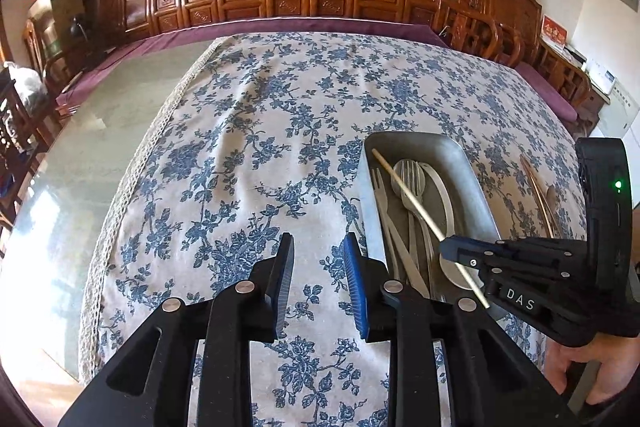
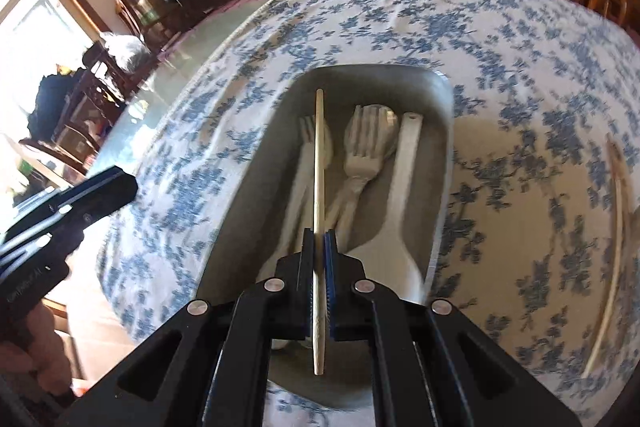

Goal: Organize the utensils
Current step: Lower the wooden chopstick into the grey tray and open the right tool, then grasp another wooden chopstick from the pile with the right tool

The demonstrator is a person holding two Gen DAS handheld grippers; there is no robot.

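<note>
Right gripper [image 2: 319,239]: jaws clamped on pale wooden chopstick [image 2: 319,155] above grey metal tray [image 2: 442,163].
Left gripper [image 1: 319,247]: jaws narrowly parted, empty.

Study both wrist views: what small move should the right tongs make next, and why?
Probably lower a little and open. The right tongs are shut on a chopstick held above the metal tray, where forks already lie, so a low release should drop it in.
</note>
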